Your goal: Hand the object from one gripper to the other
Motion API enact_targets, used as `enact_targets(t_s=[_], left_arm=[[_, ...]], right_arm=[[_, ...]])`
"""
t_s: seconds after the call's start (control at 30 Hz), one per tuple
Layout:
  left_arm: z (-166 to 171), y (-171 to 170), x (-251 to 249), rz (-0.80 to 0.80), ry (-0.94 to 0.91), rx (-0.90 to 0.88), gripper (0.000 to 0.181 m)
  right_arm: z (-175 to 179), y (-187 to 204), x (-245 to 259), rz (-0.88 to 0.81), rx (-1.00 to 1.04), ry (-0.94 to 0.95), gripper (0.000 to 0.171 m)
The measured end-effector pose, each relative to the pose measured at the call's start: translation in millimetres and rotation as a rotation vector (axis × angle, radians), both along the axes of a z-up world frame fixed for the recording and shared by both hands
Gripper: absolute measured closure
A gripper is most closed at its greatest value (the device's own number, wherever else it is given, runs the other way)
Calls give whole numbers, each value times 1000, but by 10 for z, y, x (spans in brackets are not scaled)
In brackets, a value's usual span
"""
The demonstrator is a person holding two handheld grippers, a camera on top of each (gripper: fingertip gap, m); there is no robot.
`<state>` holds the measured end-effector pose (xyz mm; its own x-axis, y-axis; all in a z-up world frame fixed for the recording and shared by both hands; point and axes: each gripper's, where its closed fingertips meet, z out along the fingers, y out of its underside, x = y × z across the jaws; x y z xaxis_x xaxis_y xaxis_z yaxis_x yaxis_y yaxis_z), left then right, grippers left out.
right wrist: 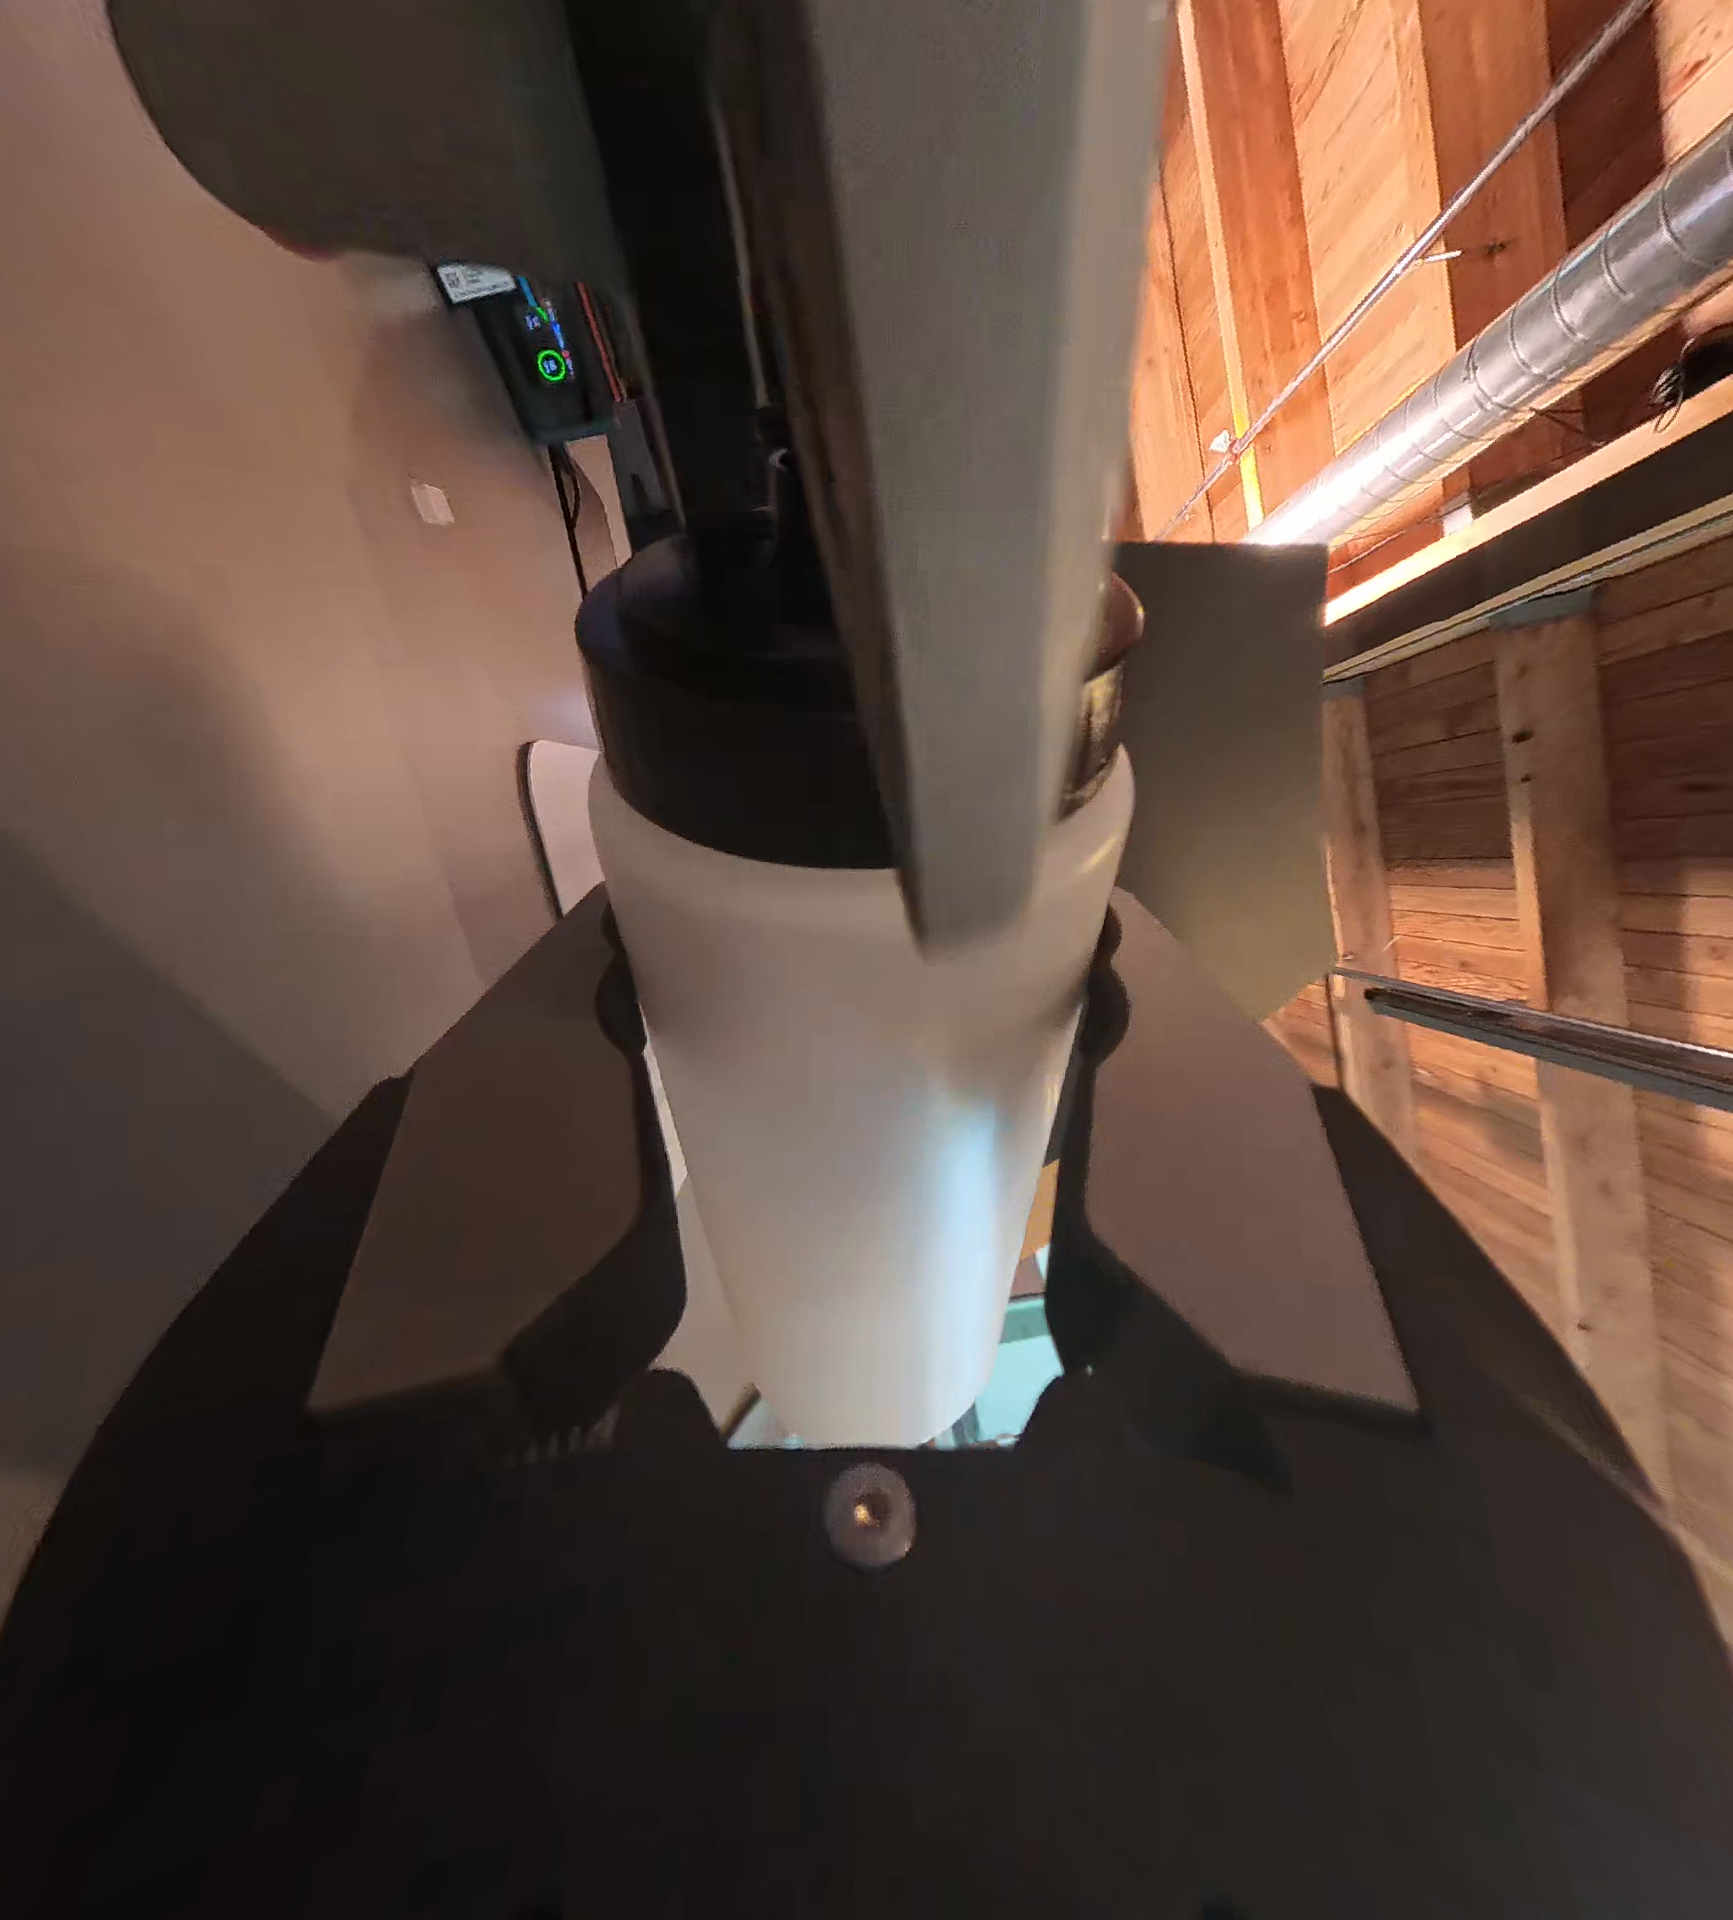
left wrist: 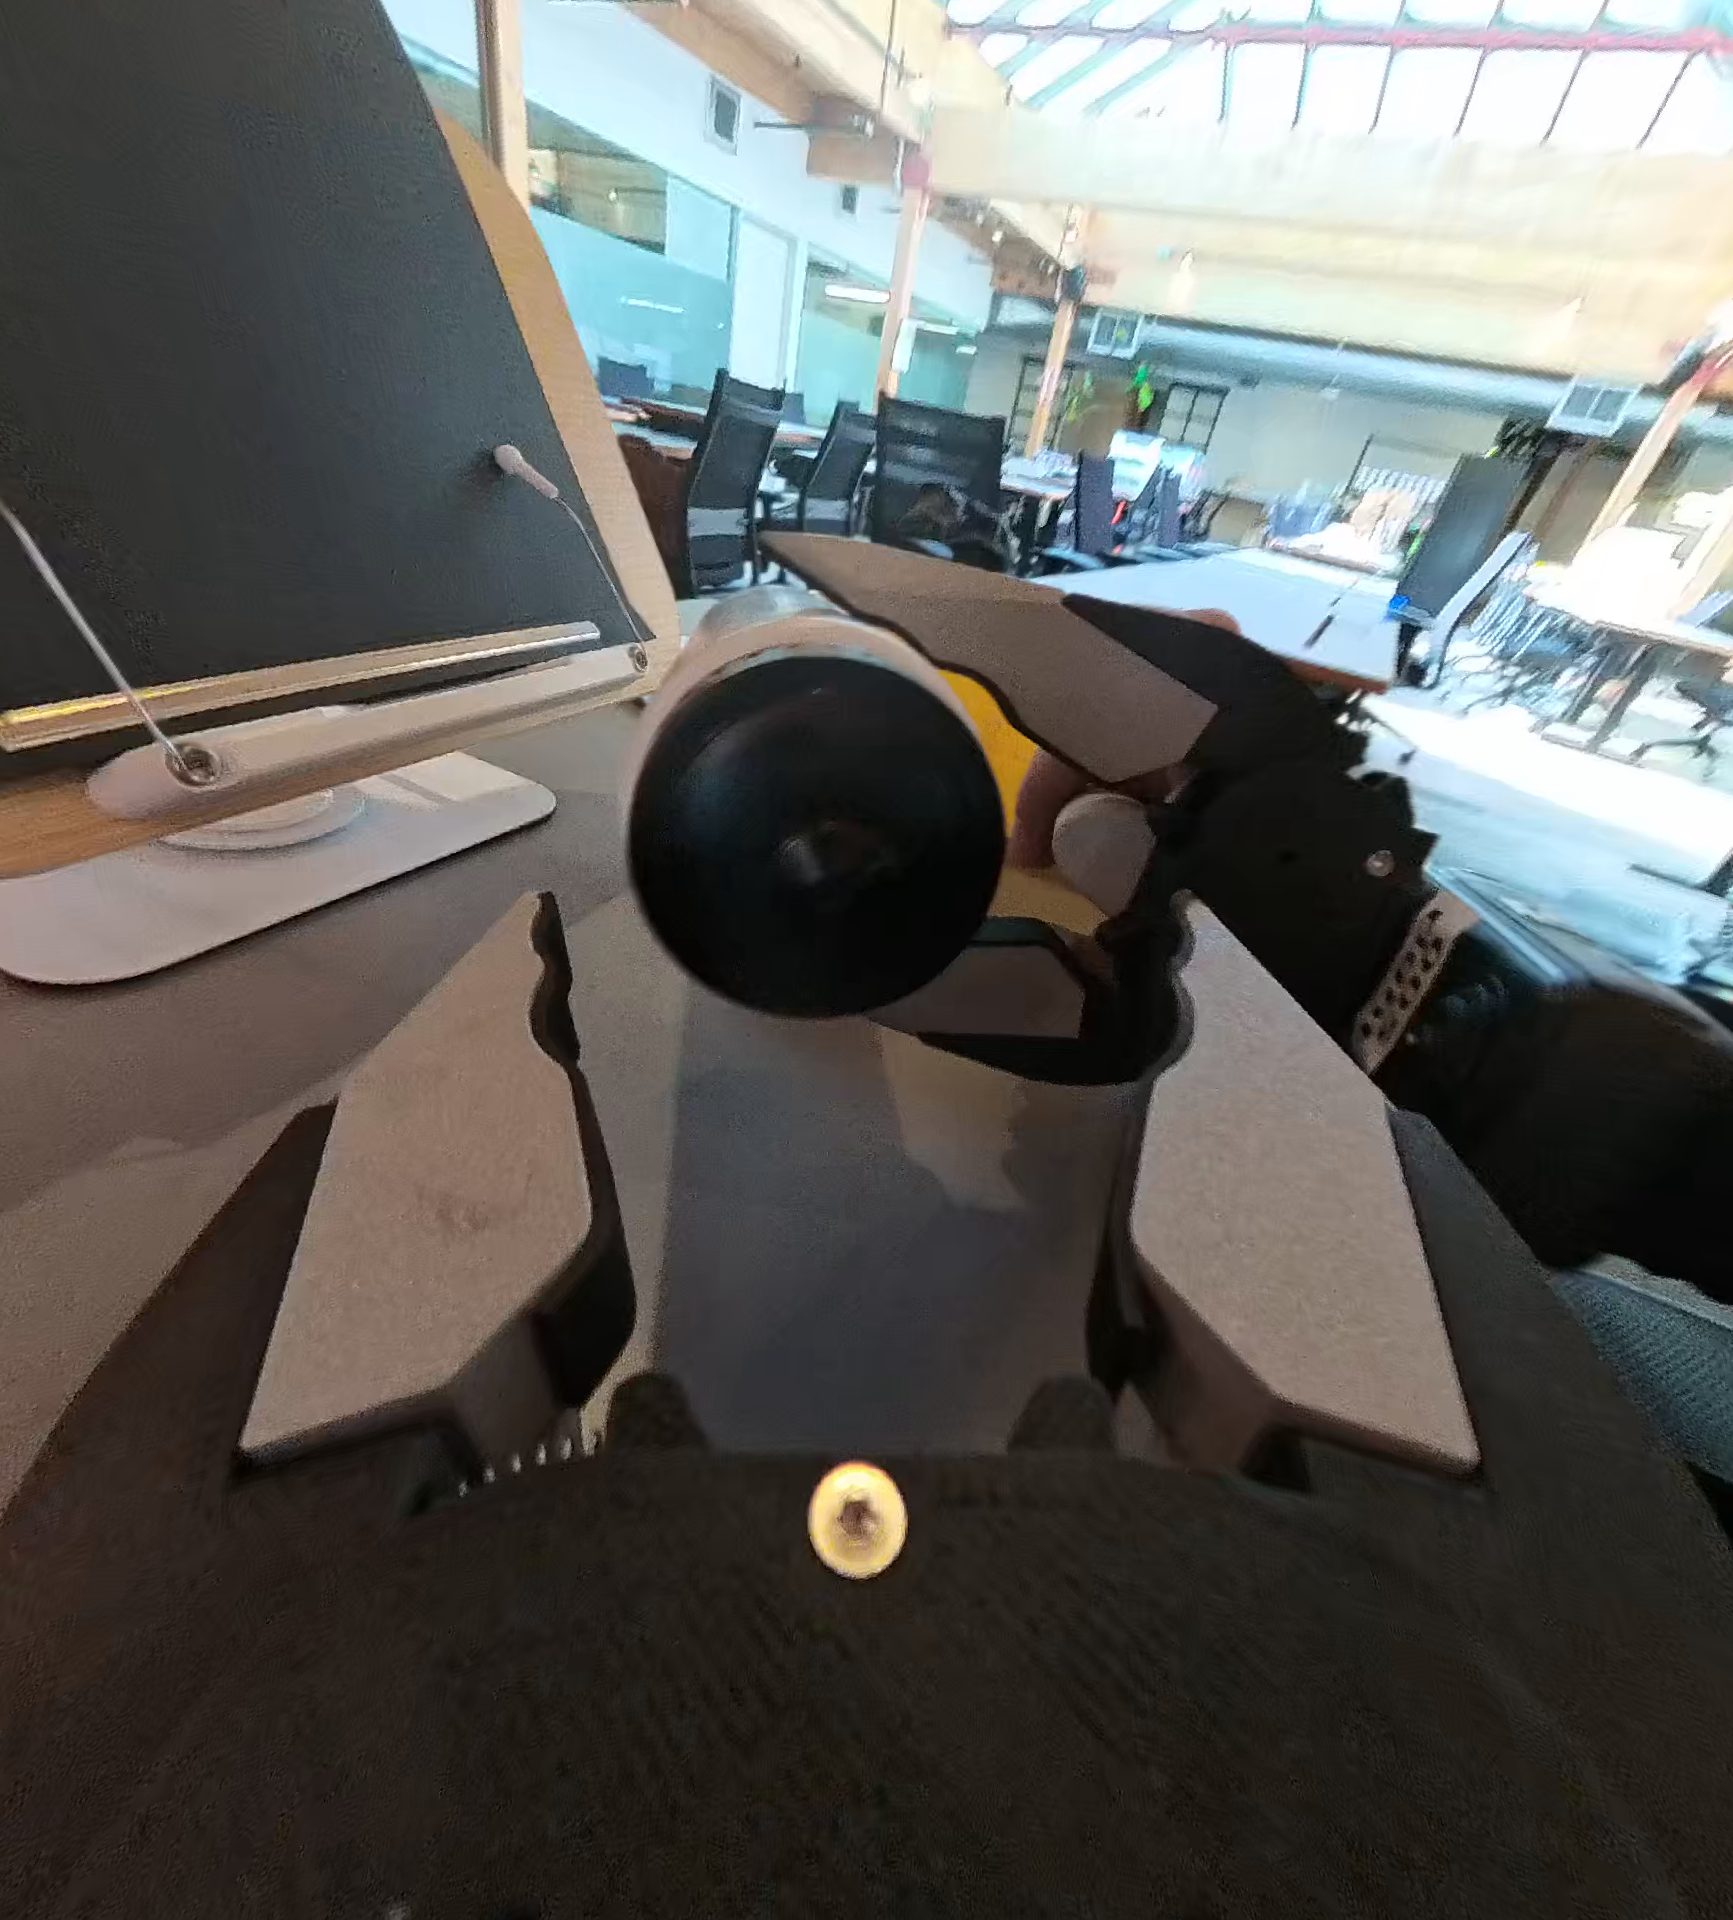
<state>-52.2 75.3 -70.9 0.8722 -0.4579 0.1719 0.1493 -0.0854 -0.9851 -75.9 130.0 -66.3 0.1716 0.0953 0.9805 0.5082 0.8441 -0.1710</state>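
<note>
A white bottle with a black cap lies in my right gripper, which is shut on the white body. In the left wrist view the right gripper comes in from the right and holds the bottle with the cap pointing at the camera. My left gripper is open, its jaws wide apart, with the cap at its tips. In the right wrist view the left gripper's grey fingers stand on either side of the cap, and I cannot tell if they touch it.
A dark board on a stand with a white base stands at the left on the dark table. A dark-sleeved arm holds the right gripper. Office chairs and tables fill the room behind. Across from one pair of fingers to the other is roughly 6 cm.
</note>
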Motion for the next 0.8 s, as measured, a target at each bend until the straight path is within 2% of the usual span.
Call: enact_targets(t_s=[0.07,0.2,0.3,0.37,0.57,0.7,0.8], left_arm=[[34,44,-4,54,50,23,74],[85,113,-35,110,143,60,103],[-11,159,-29,96,170,-7,99],[-151,198,-29,76,168,-99,86],[-244,243,-10,38,198,-129,92],[-289,268,-152,107,337,-110,92],[-208,250,-306,192,516,-49,93]], right_arm=[[-56,-37,-33,-2,30,-32,87],[-193,-202,-88,55,79,-90,86],[-178,-207,-91,57,42,-74,88],[-129,-197,-76,50,62,-56,86],[-169,-164,-86,24,93,-69,87],[-298,-157,-111,49,-35,-110,92],[-346,-170,-77,116,-209,-99,102]])
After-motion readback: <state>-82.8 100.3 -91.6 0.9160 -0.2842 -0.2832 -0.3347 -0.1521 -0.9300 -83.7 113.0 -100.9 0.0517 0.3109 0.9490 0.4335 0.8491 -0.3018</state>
